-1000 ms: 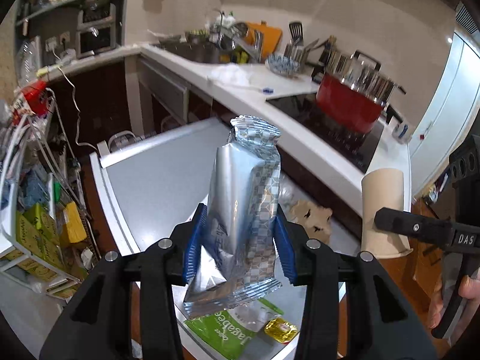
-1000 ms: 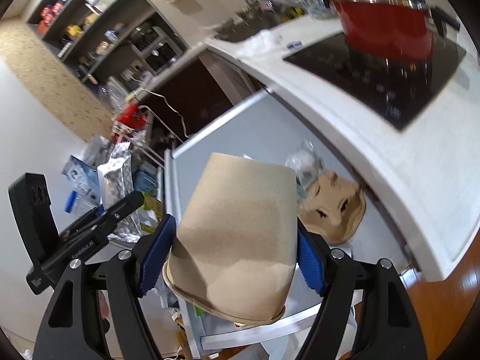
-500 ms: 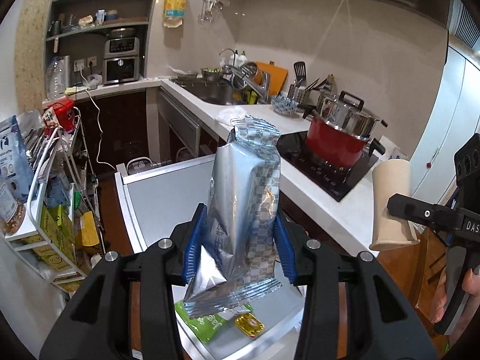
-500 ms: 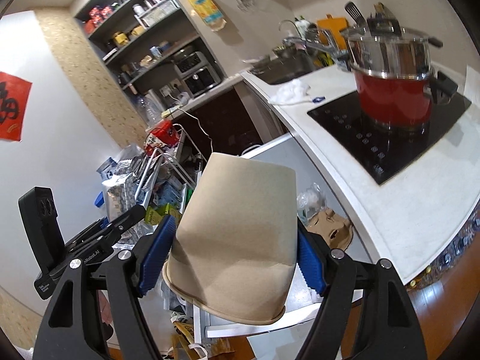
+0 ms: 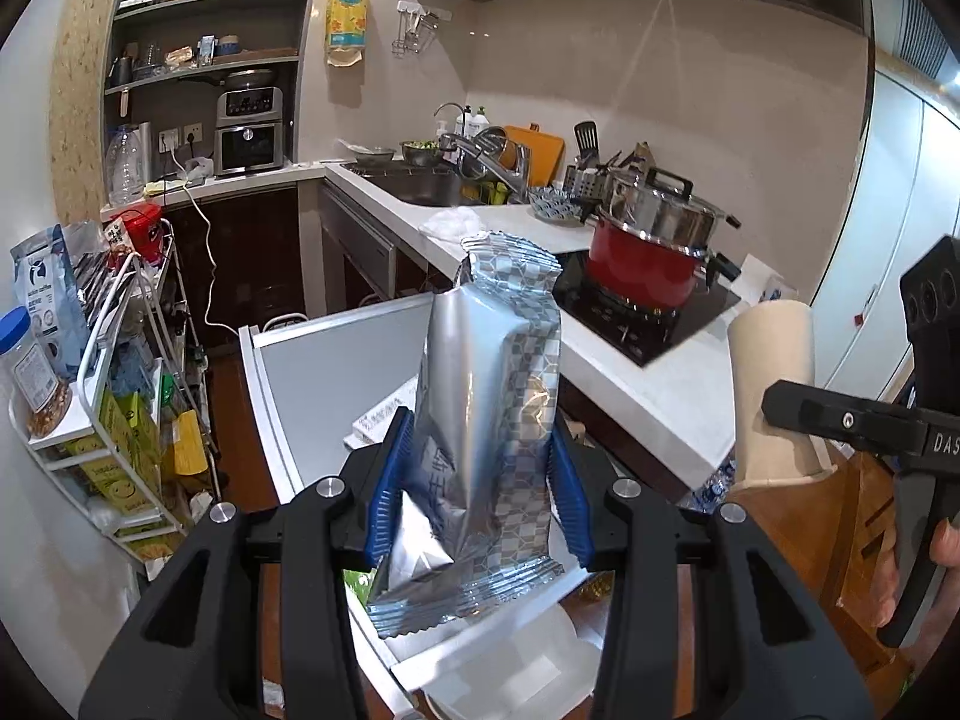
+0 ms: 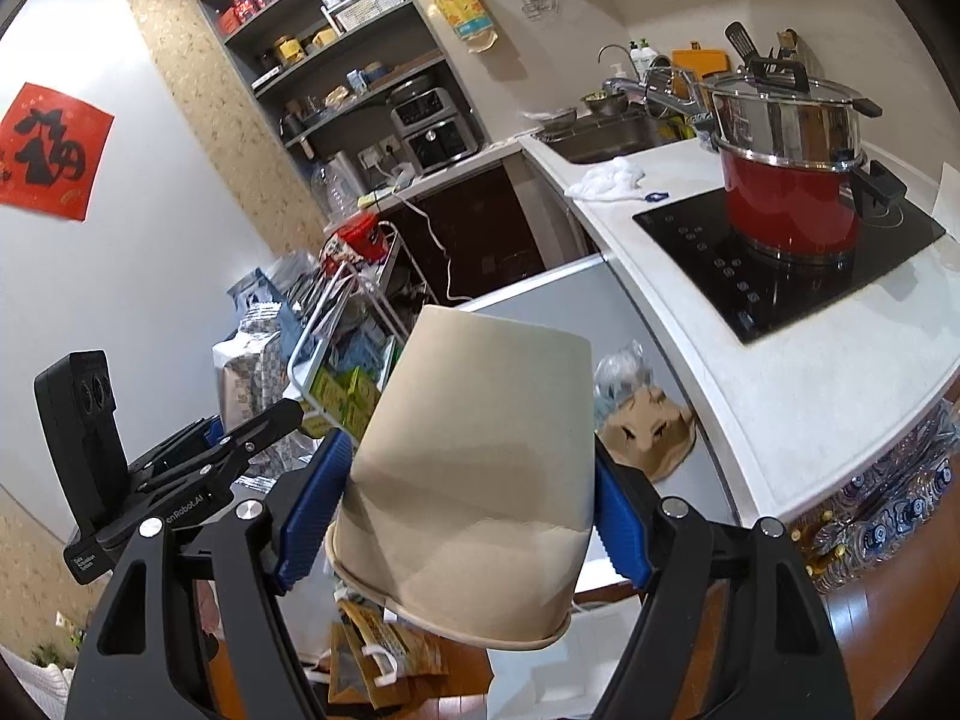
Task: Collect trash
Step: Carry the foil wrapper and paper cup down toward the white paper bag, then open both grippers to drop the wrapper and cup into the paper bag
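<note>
Kitchen counter (image 6: 798, 372), long and white, is the biggest thing, with one red pot (image 6: 792, 210) sitting on it. One grey table (image 5: 336, 378) stands just beside the counter. Above that table, one paper cup (image 6: 474, 474) hangs upside down, squeezed tight in the right gripper (image 6: 468, 516). One silver snack bag (image 5: 486, 420) stands up, pinched tight in the left gripper (image 5: 477, 492). One brown paper scrap (image 6: 651, 432) lies on the table near the counter.
</note>
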